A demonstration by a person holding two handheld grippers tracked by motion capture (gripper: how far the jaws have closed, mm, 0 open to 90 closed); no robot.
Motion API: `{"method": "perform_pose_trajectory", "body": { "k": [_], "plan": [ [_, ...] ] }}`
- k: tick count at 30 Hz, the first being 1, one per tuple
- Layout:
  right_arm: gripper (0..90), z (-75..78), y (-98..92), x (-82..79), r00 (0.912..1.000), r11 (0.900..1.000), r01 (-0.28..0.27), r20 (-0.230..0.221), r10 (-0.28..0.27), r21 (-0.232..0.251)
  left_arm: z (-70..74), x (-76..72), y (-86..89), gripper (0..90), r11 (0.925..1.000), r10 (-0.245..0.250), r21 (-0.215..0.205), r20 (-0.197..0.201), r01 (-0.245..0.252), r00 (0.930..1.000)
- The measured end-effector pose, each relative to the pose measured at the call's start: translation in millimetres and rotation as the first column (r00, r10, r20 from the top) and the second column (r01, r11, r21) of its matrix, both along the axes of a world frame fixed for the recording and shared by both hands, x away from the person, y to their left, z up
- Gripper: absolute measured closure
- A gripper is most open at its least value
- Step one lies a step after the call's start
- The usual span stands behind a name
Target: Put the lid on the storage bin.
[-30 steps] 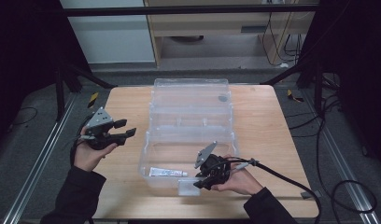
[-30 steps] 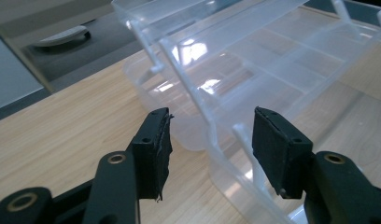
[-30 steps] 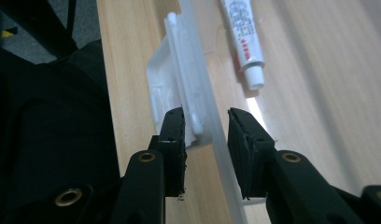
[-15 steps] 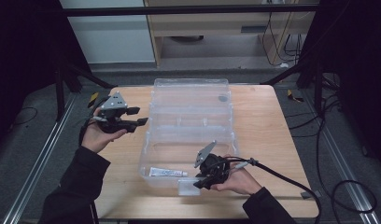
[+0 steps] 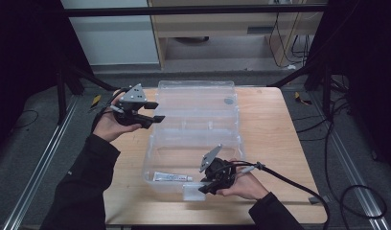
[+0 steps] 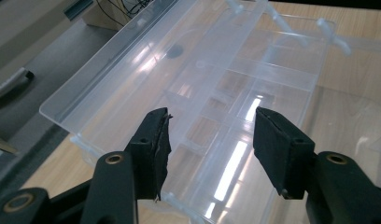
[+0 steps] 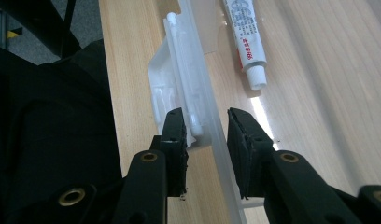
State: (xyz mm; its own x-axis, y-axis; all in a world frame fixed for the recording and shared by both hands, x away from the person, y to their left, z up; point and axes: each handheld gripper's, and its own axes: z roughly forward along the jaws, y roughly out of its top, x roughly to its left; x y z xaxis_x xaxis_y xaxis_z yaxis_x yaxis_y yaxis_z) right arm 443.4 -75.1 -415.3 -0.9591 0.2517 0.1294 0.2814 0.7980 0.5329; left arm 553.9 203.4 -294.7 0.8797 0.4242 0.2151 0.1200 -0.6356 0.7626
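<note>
- Storage box (image 5: 196,139) of clear plastic is lying open along the middle of the table (image 5: 275,143), its lid (image 5: 196,98) folded back toward the far edge and its tray reaching almost to the near edge; it is probably laid flat this way so that both halves can be reached.
- Inside the tray, close to its near-left corner, a small white tube (image 5: 172,177) is lying on its side.
- The right gripper (image 5: 213,184) is being held low at the near edge of the table, at the front of the tray. In the right gripper view its jaws are standing a little apart on either side of the box's front wall, beside the white latch (image 7: 167,100); they are not seen to be pressing on it. This placement is judged to be for steadying or working the front of the box.
- The left gripper (image 5: 153,112) is being held in the air over the left edge of the table, pointing toward the lid, with its jaws wide apart and nothing between them.
- This pose is judged to be a readiness to take the lid's edge, perhaps to fold it shut.
</note>
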Motion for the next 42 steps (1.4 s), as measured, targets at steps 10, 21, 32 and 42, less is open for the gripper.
{"method": "perform_pose_trajectory", "body": {
  "k": [10, 21, 32, 42],
  "plan": [
    [68.5, -0.1, 0.0, 0.2, 1.0000, 1.000, -0.005, 0.002, 0.005, 0.001, -2.8, 17.4, -18.6, 49.8, 0.9923, -0.079, 0.093, -0.033, 0.081, 0.9964],
    [68.5, 0.0, 0.6, 1.5, 1.0000, 1.000, -0.009, -0.002, 0.009, -0.003, -8.6, 34.1, -32.2, 57.9, 0.9765, -0.111, 0.184, -0.013, 0.112, 0.9937],
    [68.4, 0.1, 1.0, 2.5, 0.9998, 1.000, -0.016, -0.010, 0.016, -0.006, -20.5, 47.4, -45.4, 69.8, 0.9548, -0.147, 0.253, -0.056, 0.157, 0.9875],
    [68.8, -0.3, 1.6, 2.6, 0.9998, 1.000, -0.016, -0.009, 0.016, -0.007, -24.5, 49.3, -49.5, 75.4, 0.9427, -0.166, 0.282, -0.064, 0.178, 0.9840]
  ]
}}
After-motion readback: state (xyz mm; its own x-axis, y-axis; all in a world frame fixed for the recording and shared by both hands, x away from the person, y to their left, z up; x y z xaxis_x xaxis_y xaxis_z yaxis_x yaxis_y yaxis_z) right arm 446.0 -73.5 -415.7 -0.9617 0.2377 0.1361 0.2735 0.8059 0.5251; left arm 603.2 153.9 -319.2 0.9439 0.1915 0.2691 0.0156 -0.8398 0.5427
